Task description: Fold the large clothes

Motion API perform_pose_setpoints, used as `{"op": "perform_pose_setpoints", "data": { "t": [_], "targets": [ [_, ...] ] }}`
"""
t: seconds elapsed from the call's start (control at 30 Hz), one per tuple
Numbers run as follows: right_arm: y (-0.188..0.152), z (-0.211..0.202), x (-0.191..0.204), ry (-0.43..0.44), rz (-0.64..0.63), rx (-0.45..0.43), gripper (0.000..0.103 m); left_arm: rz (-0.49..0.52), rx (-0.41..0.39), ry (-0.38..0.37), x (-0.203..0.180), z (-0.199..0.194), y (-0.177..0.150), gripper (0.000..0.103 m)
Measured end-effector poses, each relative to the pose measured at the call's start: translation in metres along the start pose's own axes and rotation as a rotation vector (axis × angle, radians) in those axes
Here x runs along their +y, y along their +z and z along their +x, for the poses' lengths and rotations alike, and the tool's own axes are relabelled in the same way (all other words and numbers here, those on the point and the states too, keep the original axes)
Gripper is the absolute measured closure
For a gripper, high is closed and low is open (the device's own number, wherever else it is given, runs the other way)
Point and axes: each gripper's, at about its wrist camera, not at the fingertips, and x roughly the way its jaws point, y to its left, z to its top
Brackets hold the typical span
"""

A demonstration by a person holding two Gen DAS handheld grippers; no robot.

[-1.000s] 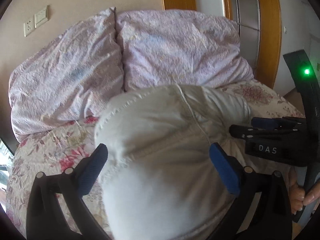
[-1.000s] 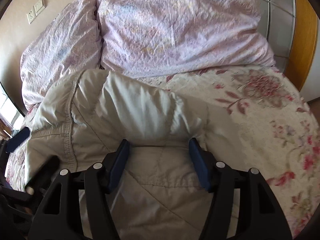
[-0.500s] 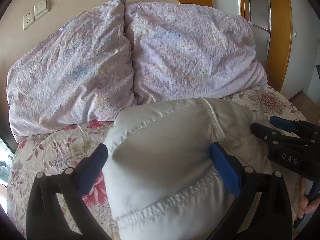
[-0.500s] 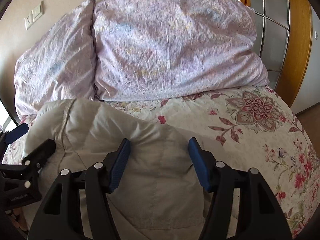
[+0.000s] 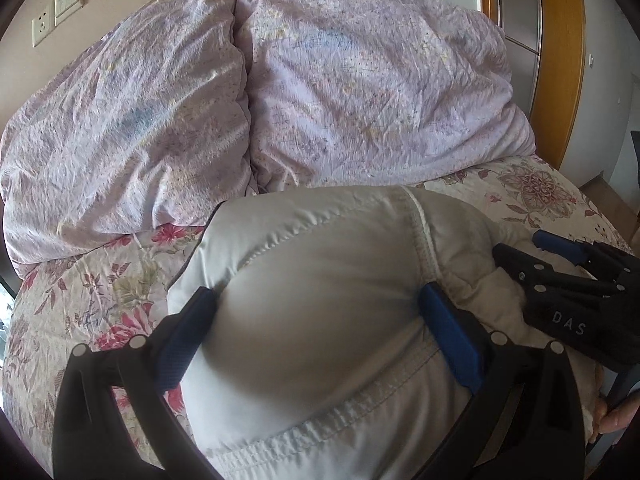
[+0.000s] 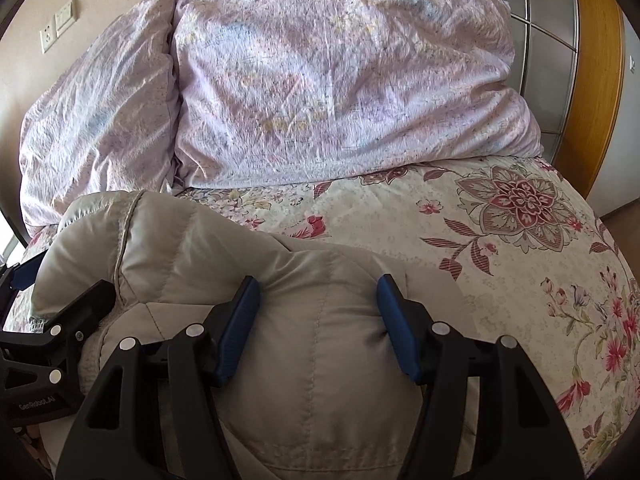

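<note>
A puffy beige padded jacket (image 5: 320, 292) lies bunched on the floral bedspread (image 5: 92, 280); it also fills the lower left of the right wrist view (image 6: 312, 360). My left gripper (image 5: 320, 320) is shut on a thick wad of the jacket, its blue pads (image 5: 452, 340) pressing into the padding. My right gripper (image 6: 316, 312) is shut on another wad of the jacket, pads (image 6: 236, 328) sunk into the fabric. The right gripper shows at the right of the left wrist view (image 5: 568, 280); the left gripper's body (image 6: 48, 340) shows at the left of the right wrist view.
Two lilac pillows (image 5: 360, 92) (image 5: 120, 128) lean against the wall at the head of the bed. Bare floral bedspread (image 6: 520, 240) stretches to the right. A wooden door frame (image 5: 560, 52) stands at the far right. Wall sockets (image 5: 56, 8) sit upper left.
Both grippers, still holding the jacket, have moved down and back toward the near edge. The jacket sits lower and more of the pillows and bedspread shows.
</note>
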Motion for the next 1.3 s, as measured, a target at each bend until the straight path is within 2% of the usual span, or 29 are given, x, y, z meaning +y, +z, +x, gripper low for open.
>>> {"op": "perform_pose_setpoints", "data": {
  "t": [0.5,0.63,0.7,0.83,0.93,1.0,1.2,1.3],
  "targets": [
    [0.003,0.023,0.005,-0.026,-0.021,0.058,0.039,0.019,0.046,0.051,-0.004,0.022,0.002,0.002],
    [0.003,0.017,0.001,-0.007,-0.005,0.040,0.039,0.013,0.041,0.032,0.000,0.015,0.003,0.002],
    [0.002,0.003,-0.004,0.007,0.021,0.031,0.039,0.003,0.037,0.009,0.004,0.000,0.000,0.002],
    [-0.022,-0.057,-0.007,0.097,0.032,-0.027,0.039,-0.036,0.019,-0.130,0.017,-0.043,-0.015,0.002],
    [-0.045,-0.089,-0.007,0.128,0.018,-0.057,0.039,0.011,0.016,-0.141,0.009,-0.056,-0.026,0.002],
    [-0.057,-0.096,-0.010,0.151,0.030,-0.059,0.039,0.036,0.004,-0.160,0.001,-0.059,-0.034,0.002],
    [-0.074,-0.080,-0.010,0.105,0.013,-0.021,0.038,0.086,-0.028,-0.072,-0.022,-0.052,-0.046,0.002],
    [-0.079,-0.072,-0.010,0.103,0.000,-0.016,0.038,0.086,-0.034,-0.056,-0.023,-0.047,-0.048,0.002]
  ]
}}
